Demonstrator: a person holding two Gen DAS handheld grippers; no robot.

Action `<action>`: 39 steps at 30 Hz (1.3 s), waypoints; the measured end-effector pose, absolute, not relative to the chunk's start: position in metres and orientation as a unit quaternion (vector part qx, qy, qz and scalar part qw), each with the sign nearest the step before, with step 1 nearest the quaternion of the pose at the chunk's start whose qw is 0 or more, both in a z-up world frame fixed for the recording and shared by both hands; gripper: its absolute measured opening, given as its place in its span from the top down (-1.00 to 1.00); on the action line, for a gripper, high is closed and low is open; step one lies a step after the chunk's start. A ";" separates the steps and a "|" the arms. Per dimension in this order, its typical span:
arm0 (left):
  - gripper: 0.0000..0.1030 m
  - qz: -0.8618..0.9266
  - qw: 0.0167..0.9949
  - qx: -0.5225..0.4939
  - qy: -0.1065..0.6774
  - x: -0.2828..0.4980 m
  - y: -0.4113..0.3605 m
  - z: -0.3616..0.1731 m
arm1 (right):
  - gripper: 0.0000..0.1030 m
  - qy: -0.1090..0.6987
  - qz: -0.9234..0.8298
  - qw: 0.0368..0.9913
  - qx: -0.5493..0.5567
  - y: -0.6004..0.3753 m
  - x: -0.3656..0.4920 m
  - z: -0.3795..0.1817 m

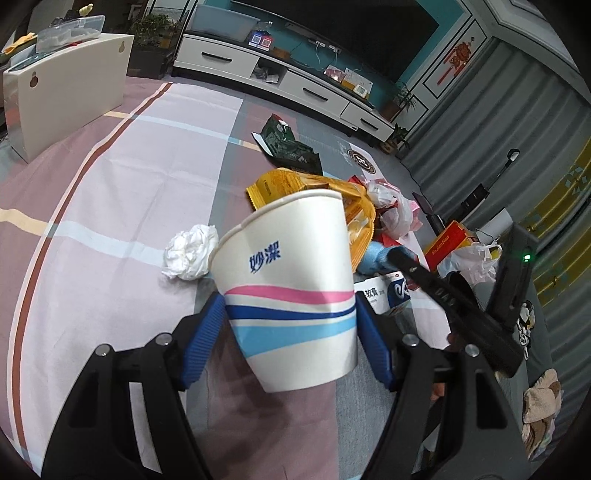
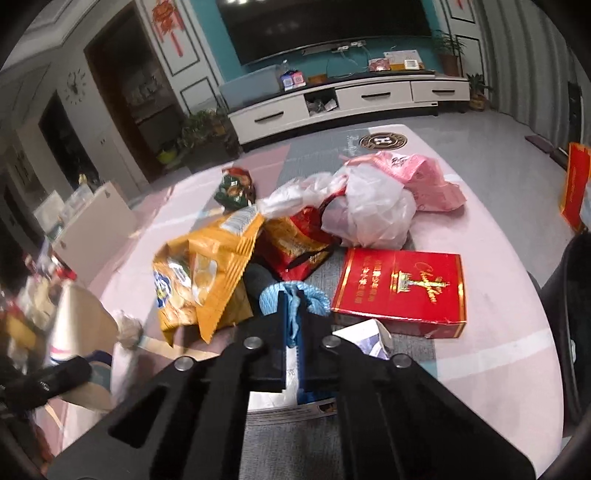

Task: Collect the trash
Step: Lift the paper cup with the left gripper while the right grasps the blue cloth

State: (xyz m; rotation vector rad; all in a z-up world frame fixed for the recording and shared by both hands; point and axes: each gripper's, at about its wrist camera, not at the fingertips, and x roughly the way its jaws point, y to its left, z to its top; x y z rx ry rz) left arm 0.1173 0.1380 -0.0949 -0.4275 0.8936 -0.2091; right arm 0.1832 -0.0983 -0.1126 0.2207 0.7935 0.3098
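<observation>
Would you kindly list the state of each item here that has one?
Paper cup: tilted, held between left gripper fingers.
Blue cloth: pinched by right gripper.
Tissue: crumpled, lying loose.
Yellow snack bag: torn open, crumpled.
Red box: lying flat, closed.

Plaid tablecloth [image 1: 110, 184] in pink, grey and pale blue stripes, a bit creased. Low white TV cabinet [image 2: 369, 98] along the far wall, dark handles on the drawers, one open cubby stuffed with bits. Big dark TV [image 2: 325, 26] above it on a teal wall [image 2: 210, 55]. Clear storage bin [image 2: 251, 86] parked on the cabinet's left end, potted plant [image 2: 448, 48] on the right end. More greenery [image 2: 203, 129] on the floor left of the cabinet. Wall clock [image 2: 75, 86] and a red knot hanging [image 2: 168, 22] further left. White panel [image 1: 70, 81] with two keyhole cutouts, standing upright at the table's edge. Grey curtain [image 1: 517, 122] off to the side.
</observation>
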 end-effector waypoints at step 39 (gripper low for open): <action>-0.38 -0.187 0.884 -0.149 0.401 0.105 0.061 -0.067 | 0.94 0.228 0.122 0.949 0.178 -0.222 0.089 -0.027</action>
